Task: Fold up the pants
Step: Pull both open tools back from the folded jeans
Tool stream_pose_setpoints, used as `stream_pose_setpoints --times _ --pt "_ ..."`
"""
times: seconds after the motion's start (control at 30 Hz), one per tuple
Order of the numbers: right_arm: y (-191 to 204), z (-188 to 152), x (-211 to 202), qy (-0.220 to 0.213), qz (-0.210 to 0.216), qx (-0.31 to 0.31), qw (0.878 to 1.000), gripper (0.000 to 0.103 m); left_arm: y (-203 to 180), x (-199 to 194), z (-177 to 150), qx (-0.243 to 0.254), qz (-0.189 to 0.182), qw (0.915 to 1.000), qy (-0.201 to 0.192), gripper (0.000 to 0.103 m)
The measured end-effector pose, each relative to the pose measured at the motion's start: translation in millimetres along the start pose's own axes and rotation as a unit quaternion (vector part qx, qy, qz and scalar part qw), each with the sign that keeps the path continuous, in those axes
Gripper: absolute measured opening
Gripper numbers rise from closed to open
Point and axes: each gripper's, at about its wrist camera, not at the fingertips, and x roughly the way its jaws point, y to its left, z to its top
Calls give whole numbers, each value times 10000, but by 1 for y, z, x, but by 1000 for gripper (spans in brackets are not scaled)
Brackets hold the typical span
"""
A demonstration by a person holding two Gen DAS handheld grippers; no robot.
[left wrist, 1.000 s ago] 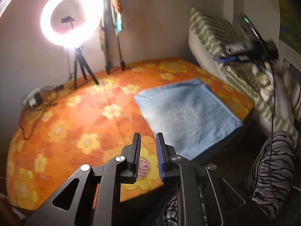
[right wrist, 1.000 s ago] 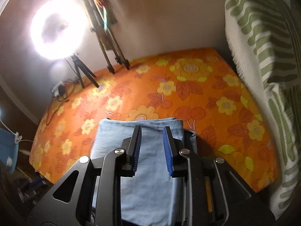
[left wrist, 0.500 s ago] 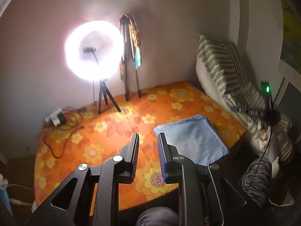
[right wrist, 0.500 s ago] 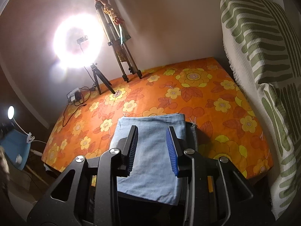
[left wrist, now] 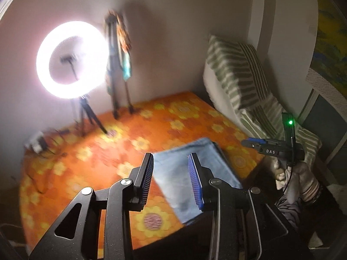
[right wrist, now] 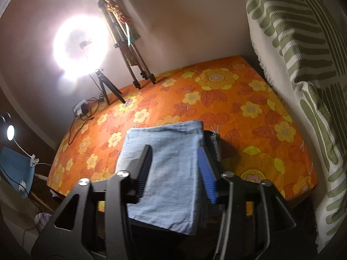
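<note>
**Denim pants, folded, near front edge of bed**

Pale blue denim pants (right wrist: 164,169) lie as a compact rectangle on the orange floral bedspread (right wrist: 249,99), near its front edge, a darker layer showing along the right side.

My left tongs (left wrist: 171,179) hang above the fold, jaws part open and just widened, nothing between them. My right tongs (right wrist: 175,169) likewise: jaws about half apart, just opening, empty, clear of the cloth.

Step in hand, as I judge it: release and withdrawal; the fold looks finished. Best done by lifting straight away, so no pad snags an edge.

Surroundings: ring light (left wrist: 71,59) on tripod at the far wall, second tripod (left wrist: 118,69) beside it, green-striped cushion (left wrist: 240,73) at right, cables at far left.
</note>
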Motion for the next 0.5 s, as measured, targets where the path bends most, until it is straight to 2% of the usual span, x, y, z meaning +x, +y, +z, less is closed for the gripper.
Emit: stream_pose_setpoints --times 0.13,0.23,0.33,0.43,0.5 --pt "-16 -2 12 36 20 129 9999 62 0 47 -11 -291 -223 9989 283 32" --pt "-29 -4 27 150 103 254 9995 74 4 74 -21 -588 -423 9965 405 32" --pt "-41 -8 43 256 125 361 9989 79 9 101 -35 -842 -548 9937 504 32" --pt "-50 -11 58 367 205 474 9980 85 18 119 -48 -1119 -581 9903 586 44" --pt "-53 -14 70 423 220 508 9976 86 25 132 -59 -1287 -620 9874 680 44"
